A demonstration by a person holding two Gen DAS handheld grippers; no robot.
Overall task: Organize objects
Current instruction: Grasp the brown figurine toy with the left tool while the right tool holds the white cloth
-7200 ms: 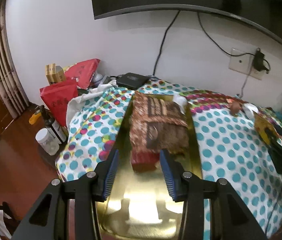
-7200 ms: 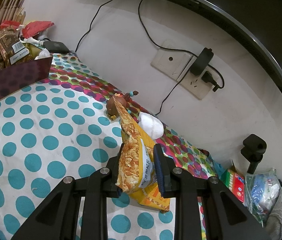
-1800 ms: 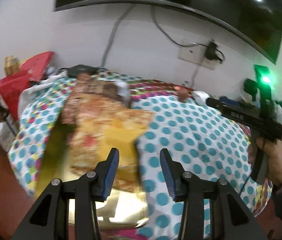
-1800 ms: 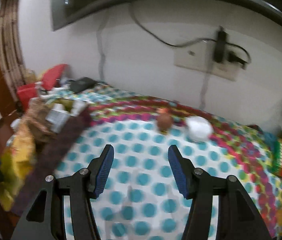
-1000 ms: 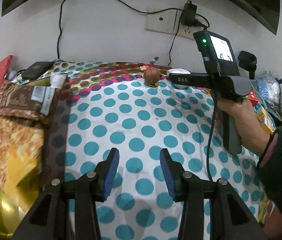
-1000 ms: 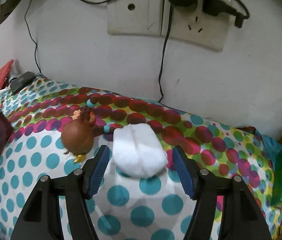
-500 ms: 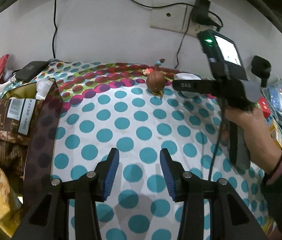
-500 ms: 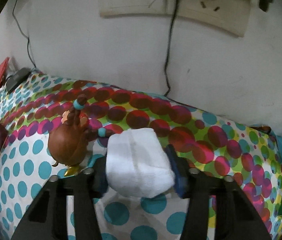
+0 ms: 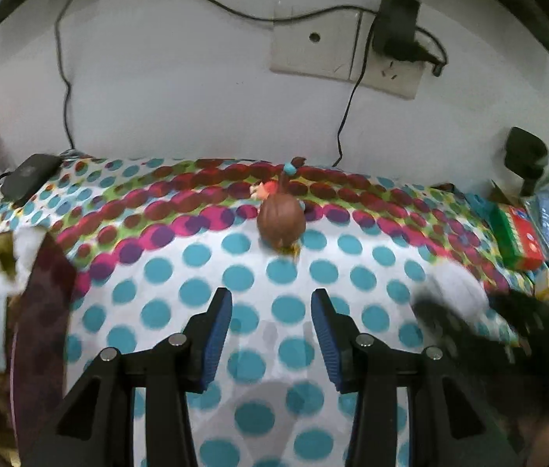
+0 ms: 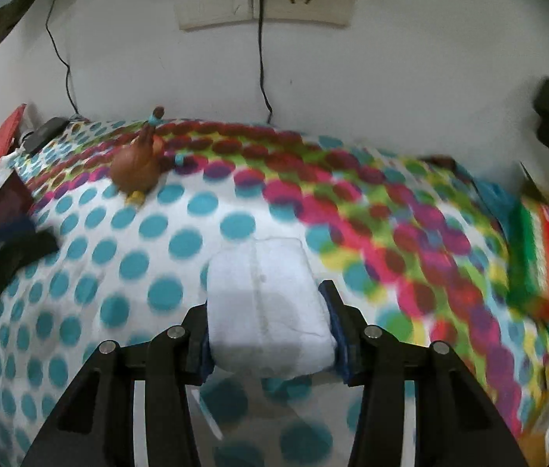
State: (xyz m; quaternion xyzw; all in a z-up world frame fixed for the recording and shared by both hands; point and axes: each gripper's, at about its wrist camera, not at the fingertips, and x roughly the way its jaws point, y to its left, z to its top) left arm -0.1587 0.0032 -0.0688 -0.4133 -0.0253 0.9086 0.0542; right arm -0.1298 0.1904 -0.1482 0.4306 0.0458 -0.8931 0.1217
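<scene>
A white soft packet (image 10: pixel 266 295) sits between the blue pads of my right gripper (image 10: pixel 268 334), which is shut on it just above the polka-dot cloth (image 10: pixel 118 264). In the left wrist view the same packet (image 9: pixel 457 288) shows as a blur at the right. A brown round toy with beaded strands (image 9: pixel 281 222) stands near the wall, a little beyond my left gripper (image 9: pixel 270 327), which is open with only cloth under it. From the right wrist view the toy (image 10: pixel 136 169) is at the far left.
A maroon-walled box (image 9: pixel 41 311) holding snack bags stands at the left edge. A red and green carton (image 10: pixel 547 249) lies at the right. A black device (image 9: pixel 29 179) sits at the back left, and a wall socket with plugs (image 9: pixel 352 54) and cables is behind.
The right gripper has shut on the white packet and drawn it back from the wall, away from the toy. The left gripper has moved nearer the brown toy.
</scene>
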